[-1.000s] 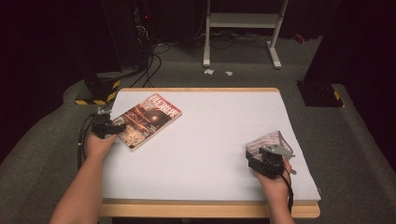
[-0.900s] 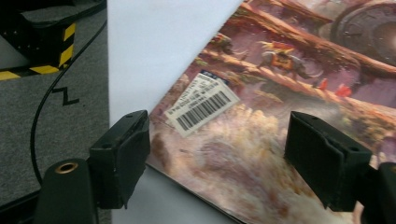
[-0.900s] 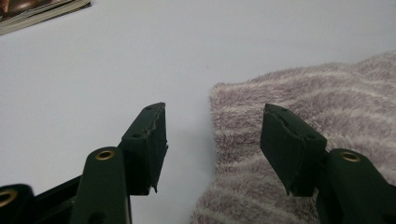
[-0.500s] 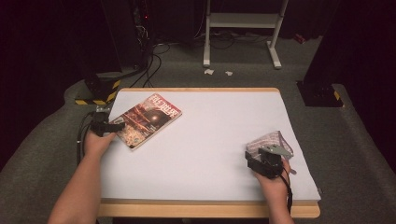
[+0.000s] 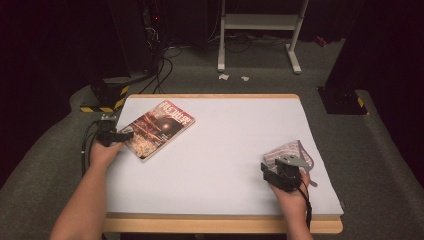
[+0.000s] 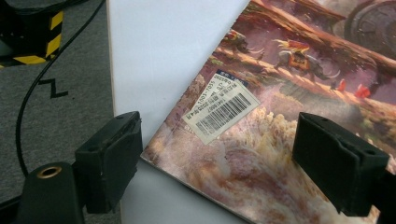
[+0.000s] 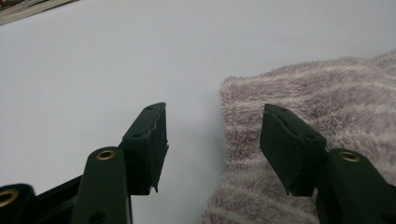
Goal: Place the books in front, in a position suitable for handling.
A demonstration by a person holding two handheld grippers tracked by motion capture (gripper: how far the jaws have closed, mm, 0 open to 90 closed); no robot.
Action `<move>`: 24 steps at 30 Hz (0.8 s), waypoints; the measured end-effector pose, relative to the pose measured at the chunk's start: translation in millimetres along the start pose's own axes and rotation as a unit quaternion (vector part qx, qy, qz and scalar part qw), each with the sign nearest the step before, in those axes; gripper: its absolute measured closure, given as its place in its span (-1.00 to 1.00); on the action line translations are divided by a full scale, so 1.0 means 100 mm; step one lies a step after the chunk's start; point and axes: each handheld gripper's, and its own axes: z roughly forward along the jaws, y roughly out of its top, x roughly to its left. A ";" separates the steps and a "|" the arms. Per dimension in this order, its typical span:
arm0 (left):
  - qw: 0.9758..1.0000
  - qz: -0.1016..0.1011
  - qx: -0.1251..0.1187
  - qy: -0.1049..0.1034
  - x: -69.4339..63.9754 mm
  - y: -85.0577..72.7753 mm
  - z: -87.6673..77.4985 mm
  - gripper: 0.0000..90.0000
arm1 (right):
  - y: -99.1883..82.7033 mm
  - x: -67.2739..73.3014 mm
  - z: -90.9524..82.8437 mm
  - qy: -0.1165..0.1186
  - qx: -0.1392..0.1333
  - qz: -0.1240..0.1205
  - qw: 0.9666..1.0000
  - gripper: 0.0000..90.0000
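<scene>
Glossy magazine lies flat near the table's left edge, askew, barcode corner nearest the person. Left gripper: jaws have just been opening and now stand wide, straddling that corner with nothing pinched; in the high view it sits just beside the magazine. Reads as a release, or the moment before a re-grip. Next move probably calls for a clean withdrawal without nudging the cover. Right gripper: jaws part-open, empty, over the edge of a striped lilac towel at the table's right.
</scene>
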 end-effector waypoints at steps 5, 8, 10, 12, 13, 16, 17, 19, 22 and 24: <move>1.000 0.010 0.004 -0.012 -0.05 -0.06 -0.07 -0.56 | 0.01 0.03 0.02 0.003 0.002 -0.004 1.000 -0.09; 1.000 0.021 0.005 -0.017 -0.11 -0.11 -0.14 -0.50 | 0.02 0.05 0.02 0.005 0.001 -0.006 1.000 -0.09; 0.999 0.031 0.005 -0.022 -0.17 -0.16 -0.18 -0.44 | 0.02 0.07 0.02 0.007 0.001 -0.006 1.000 -0.09; 0.998 0.047 0.002 -0.034 -0.31 -0.23 -0.25 -0.38 | 0.03 0.08 0.01 0.008 0.000 -0.008 1.000 -0.09; 0.998 0.047 0.002 -0.034 -0.31 -0.23 -0.25 -0.37 | 0.03 0.09 0.01 0.008 -0.001 -0.007 1.000 -0.08; 0.997 0.070 0.000 -0.040 -0.48 -0.29 -0.31 -0.36 | 0.04 0.10 0.00 0.010 -0.003 -0.010 1.000 -0.08; 0.996 0.075 -0.001 -0.040 -0.53 -0.31 -0.33 -0.35 | 0.04 0.10 -0.01 0.010 -0.004 -0.011 1.000 -0.08; 0.995 0.080 -0.007 -0.050 -0.63 -0.39 -0.39 -0.31 | 0.05 0.12 -0.02 0.013 -0.007 -0.010 1.000 -0.08; 0.995 0.080 -0.015 -0.051 -0.66 -0.43 -0.44 -0.28 | 0.05 0.13 -0.02 0.017 -0.008 -0.014 1.000 -0.08; 0.996 0.074 -0.036 -0.039 -0.68 -0.48 -0.53 -0.30 | 0.05 0.14 -0.03 0.018 -0.009 -0.014 1.000 -0.08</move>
